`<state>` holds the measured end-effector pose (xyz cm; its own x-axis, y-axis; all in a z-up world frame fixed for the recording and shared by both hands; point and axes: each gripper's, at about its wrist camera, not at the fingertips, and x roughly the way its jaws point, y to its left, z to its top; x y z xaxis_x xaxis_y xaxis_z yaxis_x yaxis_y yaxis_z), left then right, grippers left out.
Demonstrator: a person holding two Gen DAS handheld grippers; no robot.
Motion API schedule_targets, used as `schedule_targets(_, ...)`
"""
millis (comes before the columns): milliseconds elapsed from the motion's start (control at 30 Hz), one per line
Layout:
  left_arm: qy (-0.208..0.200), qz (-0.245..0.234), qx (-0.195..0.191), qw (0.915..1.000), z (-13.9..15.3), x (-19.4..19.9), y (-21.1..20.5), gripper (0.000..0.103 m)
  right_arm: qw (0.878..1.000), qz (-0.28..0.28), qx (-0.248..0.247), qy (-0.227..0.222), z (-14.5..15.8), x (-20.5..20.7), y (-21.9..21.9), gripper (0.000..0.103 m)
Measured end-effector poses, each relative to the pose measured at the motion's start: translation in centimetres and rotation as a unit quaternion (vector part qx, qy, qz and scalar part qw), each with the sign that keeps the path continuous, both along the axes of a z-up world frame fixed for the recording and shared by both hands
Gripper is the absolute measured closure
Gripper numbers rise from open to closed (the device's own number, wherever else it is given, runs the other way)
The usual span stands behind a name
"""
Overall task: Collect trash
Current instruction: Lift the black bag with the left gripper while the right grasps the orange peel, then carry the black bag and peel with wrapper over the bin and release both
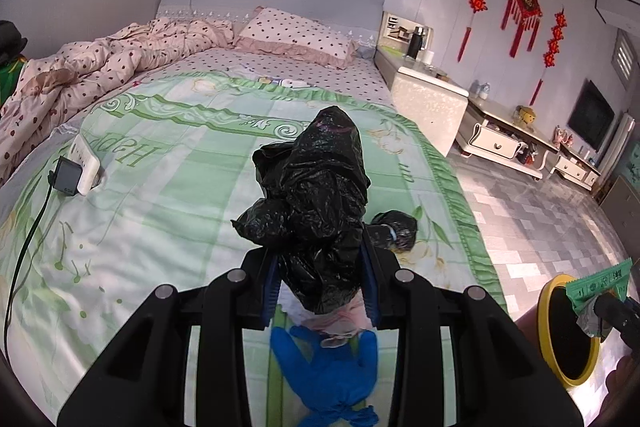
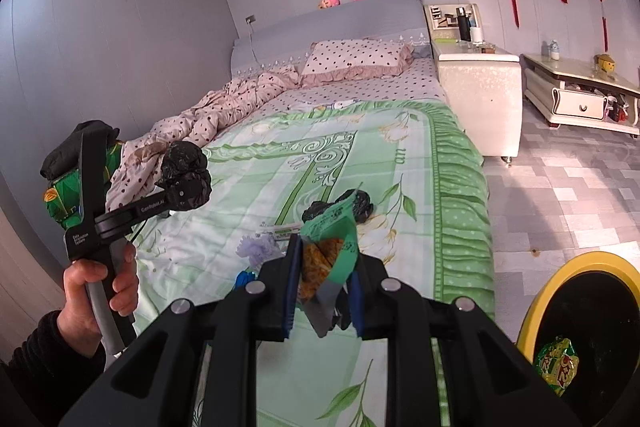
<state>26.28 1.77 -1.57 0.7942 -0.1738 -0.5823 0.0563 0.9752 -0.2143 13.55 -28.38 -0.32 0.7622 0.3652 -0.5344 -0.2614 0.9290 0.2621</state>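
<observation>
My left gripper point(image 1: 320, 291) is shut on a crumpled black plastic bag point(image 1: 316, 203), held above the green bedspread; it also shows in the right wrist view point(image 2: 186, 175). My right gripper point(image 2: 324, 291) is shut on a green snack wrapper point(image 2: 336, 239), also seen in the left wrist view point(image 1: 596, 287) over the bin. The yellow-rimmed bin point(image 2: 560, 279) with a black liner stands on the floor beside the bed and holds a green-and-gold wrapper point(image 2: 558, 367). On the bed lie a blue glove point(image 1: 332, 371), another black bag point(image 1: 394, 229), a purple scrap point(image 2: 256, 249) and a paper label point(image 2: 282, 229).
A white power strip with a black charger point(image 1: 80, 167) and cable lies on the bed's left side. A rumpled dotted quilt point(image 1: 80, 71) and pillow point(image 1: 296, 35) sit at the head. A white nightstand point(image 1: 424, 103) and TV cabinets point(image 1: 508, 139) line the right wall. The floor is tiled.
</observation>
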Motion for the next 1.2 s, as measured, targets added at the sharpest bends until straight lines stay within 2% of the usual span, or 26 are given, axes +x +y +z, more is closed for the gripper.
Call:
schedule_targets(200, -0.026, -0.046, -0.007, 0.9986, 3.4, -2.1, -5.2, 0.071, 0.998, -0.034, 0.01, -0.048, 4.0, -2.5, -3.6, 0.083)
schedule_targets(367, -0.035, -0.084, -0.02, 0.9957, 5.7, -3.5, -9.6, 0.071, 0.995, -0.067, 0.008, -0.071, 6.6, -4.4, -7.0, 0.083)
schedule_targets(667, -0.035, -0.159, -0.032, 0.9862, 7.6, -5.2, -18.6, 0.071, 0.987, -0.137, -0.003, -0.081, 8.4, -7.2, -13.9, 0.083)
schedule_targets(933, -0.018, -0.223, -0.031, 0.9741, 6.4, -6.3, -26.8, 0.071, 0.98, -0.188, -0.003, -0.072, 7.6, -8.5, -18.9, 0.083)
schedule_targets(1200, 0.02, -0.276, -0.024, 0.9607, 2.6, -6.1, -33.4, 0.071, 0.974, -0.222, 0.007, -0.04, 4.4, -8.1, -23.1, 0.082)
